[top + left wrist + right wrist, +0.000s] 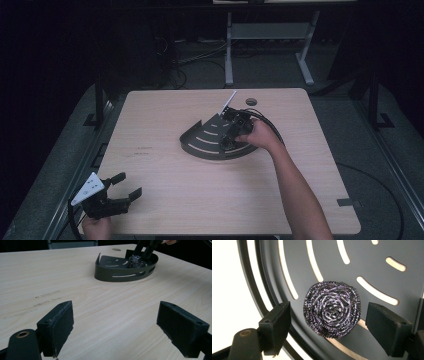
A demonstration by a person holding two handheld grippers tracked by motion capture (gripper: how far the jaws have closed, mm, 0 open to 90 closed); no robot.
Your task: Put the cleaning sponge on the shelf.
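A dark quarter-round slotted tray [202, 137] lies at the middle of the wooden table. In it rests a round steel-wool scourer [332, 308], also seen from the side as a scourer [136, 262] in the tray [117, 273]. My right gripper [329, 325] points down over the tray floor [372, 265], open, with a pad on each side of the scourer and a gap to both. The high view shows that right gripper [229, 141] in a hand above the tray. My left gripper [126, 193] is open over the front left of the table, and its jaws [117, 330] hold nothing.
The pale wooden table [175, 200] has a round cable hole [251, 101] at the back and faint scuff marks [142, 150] left of the tray. The left gripper hangs close to the front left edge. Another desk's legs [229, 50] stand on the dark floor behind.
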